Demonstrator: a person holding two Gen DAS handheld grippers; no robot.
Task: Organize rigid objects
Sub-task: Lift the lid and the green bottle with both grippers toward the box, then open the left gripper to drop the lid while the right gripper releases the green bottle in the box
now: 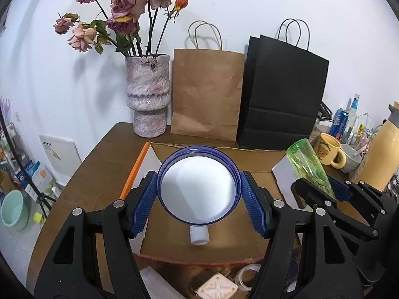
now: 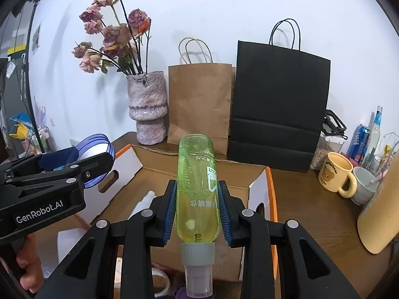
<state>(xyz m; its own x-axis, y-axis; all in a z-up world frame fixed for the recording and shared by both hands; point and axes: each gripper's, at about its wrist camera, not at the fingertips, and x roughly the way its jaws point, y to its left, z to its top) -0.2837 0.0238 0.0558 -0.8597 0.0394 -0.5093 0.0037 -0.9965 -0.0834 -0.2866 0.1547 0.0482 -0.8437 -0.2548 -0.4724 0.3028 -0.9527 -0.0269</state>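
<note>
green bottle (image 2: 198,186) clenched cap-first in right fingers (image 2: 222,209); left fingers (image 1: 146,199) grasp blue-rimmed jar (image 1: 198,185), both seemingly over box (image 2: 149,174).

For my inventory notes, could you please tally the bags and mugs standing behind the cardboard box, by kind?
Paper bags: 2, brown paper bag and black paper bag
Mugs: 2, yellow bear mug and grey mug
Total: 4

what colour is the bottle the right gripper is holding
Translucent green bottle with a grey cap, shown best in the right wrist view.
</note>
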